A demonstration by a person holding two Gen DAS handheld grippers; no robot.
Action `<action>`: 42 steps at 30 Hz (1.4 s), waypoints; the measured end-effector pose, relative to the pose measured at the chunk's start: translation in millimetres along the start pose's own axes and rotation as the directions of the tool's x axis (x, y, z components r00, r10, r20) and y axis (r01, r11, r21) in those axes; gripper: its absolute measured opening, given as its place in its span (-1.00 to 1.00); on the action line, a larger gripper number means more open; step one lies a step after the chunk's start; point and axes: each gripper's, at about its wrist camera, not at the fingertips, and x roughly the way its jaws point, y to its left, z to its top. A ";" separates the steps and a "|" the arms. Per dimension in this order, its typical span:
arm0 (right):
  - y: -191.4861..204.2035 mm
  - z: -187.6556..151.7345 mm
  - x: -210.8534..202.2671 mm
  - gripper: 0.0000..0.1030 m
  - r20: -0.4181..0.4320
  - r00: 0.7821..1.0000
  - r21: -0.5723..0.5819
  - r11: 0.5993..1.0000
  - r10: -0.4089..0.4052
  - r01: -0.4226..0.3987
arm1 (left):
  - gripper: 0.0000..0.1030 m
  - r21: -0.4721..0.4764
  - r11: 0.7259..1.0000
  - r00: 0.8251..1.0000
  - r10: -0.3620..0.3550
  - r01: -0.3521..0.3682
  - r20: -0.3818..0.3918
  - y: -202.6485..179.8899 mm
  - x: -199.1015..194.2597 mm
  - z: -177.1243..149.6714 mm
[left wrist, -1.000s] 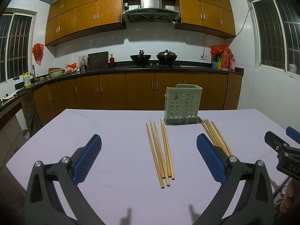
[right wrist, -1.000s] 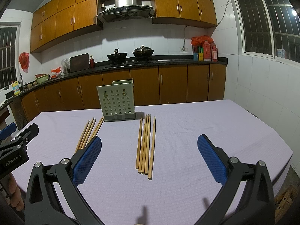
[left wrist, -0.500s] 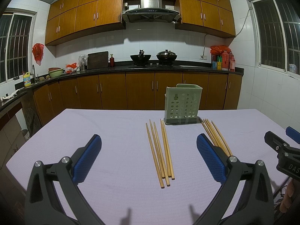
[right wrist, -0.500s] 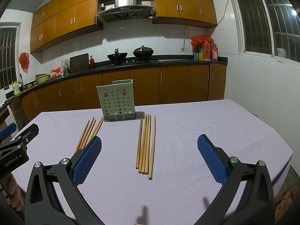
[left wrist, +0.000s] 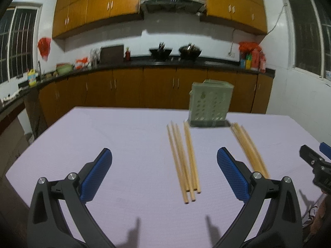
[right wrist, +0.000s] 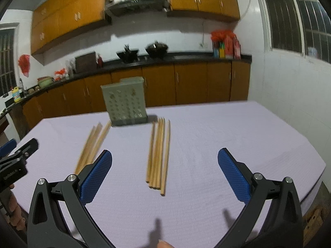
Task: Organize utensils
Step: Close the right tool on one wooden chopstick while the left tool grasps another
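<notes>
Two bundles of chopsticks lie on the worktop [left wrist: 103, 136], long axes running near to far toward the green holder [left wrist: 210, 108] at the far side. The left bundle [left wrist: 183, 161] sits straight ahead of the left gripper [left wrist: 164, 175]; the right bundle [right wrist: 158, 155] sits ahead of the right gripper [right wrist: 164, 175]. Both grippers are spread wide and hold nothing. Compared with half a second ago, both cameras have risen and tilted down, blurring the views; the chopsticks themselves have not shifted.
</notes>
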 end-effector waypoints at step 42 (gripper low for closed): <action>-26.8 -11.4 137.0 -0.85 -0.374 0.927 0.008 1.000 0.013 -0.011 | -0.84 0.012 0.992 0.896 -0.111 0.129 -0.430 -1.5 153.5 -17.6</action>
